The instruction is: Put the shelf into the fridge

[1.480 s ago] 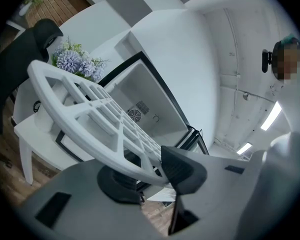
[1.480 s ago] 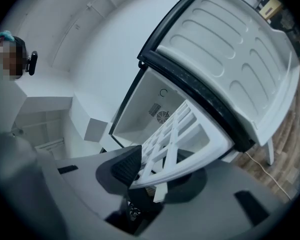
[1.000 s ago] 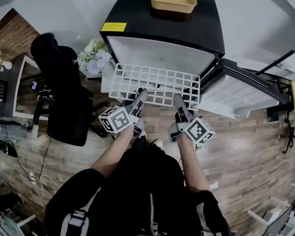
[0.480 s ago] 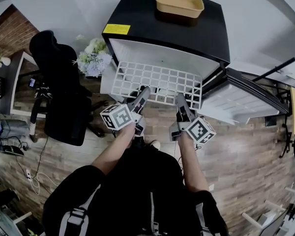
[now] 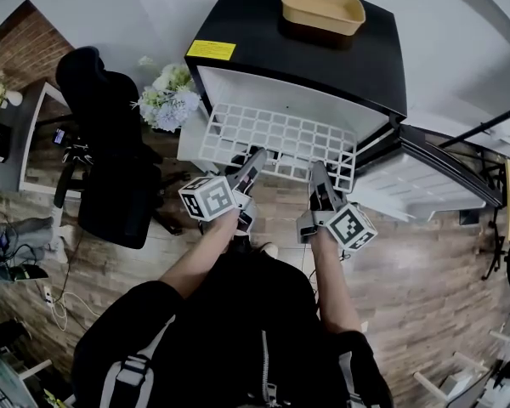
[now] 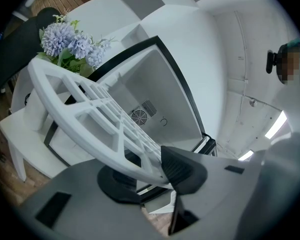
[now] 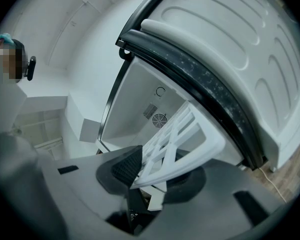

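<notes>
At the open mouth of the small black-topped fridge (image 5: 323, 58), the white moulded-plastic grid shelf (image 5: 276, 143) is held level between my two hands, its far edge at the white cavity and its near edge towards me. Left gripper (image 5: 257, 158) has the near edge left of centre; right gripper (image 5: 317, 175) has it right of centre, the two near each other. Left gripper view: my fingers (image 6: 177, 169) are clamped on the shelf's rim bar (image 6: 90, 104), dark ribbed pad on one face, round pad under the other, the lattice running away towards the fridge's back wall (image 6: 155, 94), where a round fan vent (image 6: 139, 117) shows. Right gripper view: my fingers (image 7: 126, 166) are closing on the shelf's corner (image 7: 182, 139), with the frame between the pads and both touching it. The same vent (image 7: 160, 120) sits beyond, and the fridge door (image 7: 230, 59), white-lined with a black gasket, stands swung open on the right side. Head view: a tan rectangular tray (image 5: 321, 7) rests on the fridge top; a bunch of pale blue and white flowers (image 5: 168, 100) stands just left of the cavity; a black office chair (image 5: 110, 160) is further left on the wood-plank floor (image 5: 433, 270). Door (image 5: 425, 185) hangs open to the right, clear of the shelf.
</notes>
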Motion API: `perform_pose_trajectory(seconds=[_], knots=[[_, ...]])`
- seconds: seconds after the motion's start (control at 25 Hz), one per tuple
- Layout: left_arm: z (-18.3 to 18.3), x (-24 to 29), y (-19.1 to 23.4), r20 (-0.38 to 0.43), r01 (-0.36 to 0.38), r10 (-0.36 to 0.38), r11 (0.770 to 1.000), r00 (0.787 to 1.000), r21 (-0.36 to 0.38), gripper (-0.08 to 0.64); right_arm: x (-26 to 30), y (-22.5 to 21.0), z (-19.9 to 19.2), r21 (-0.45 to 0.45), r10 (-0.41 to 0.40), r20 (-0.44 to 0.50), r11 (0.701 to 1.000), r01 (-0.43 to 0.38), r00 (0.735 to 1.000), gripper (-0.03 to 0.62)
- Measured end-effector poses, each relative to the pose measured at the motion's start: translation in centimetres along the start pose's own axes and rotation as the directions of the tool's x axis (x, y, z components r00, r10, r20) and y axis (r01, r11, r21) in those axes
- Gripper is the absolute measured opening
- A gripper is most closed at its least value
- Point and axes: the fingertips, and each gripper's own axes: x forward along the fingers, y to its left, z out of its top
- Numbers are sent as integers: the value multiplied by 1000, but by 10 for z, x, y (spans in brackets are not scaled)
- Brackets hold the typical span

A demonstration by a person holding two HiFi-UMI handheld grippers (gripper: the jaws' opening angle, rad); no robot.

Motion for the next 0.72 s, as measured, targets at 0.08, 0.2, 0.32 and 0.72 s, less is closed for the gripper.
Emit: perform_pose_trajectory(seconds=[0.08, 0.2, 0.32, 0.72], knots=[[0, 1, 0, -1, 3, -3, 1000, 1000, 1, 127, 1, 0, 1, 0, -1, 2, 1000, 1, 1000, 121], [0, 2, -1, -7, 6, -6, 1000, 1000, 4, 127, 1, -6, 1, -5, -4, 2, 1000, 4, 1000, 120], [0, 3, -1, -10, 6, -6, 1000, 1000, 6, 127, 1, -2, 5, -19, -10, 0, 1000, 10, 1000, 118], [0, 0, -1, -3, 6, -6, 1000, 1000, 15, 127, -3, 0, 4, -7, -21, -1, 1000, 21, 1000, 117]])
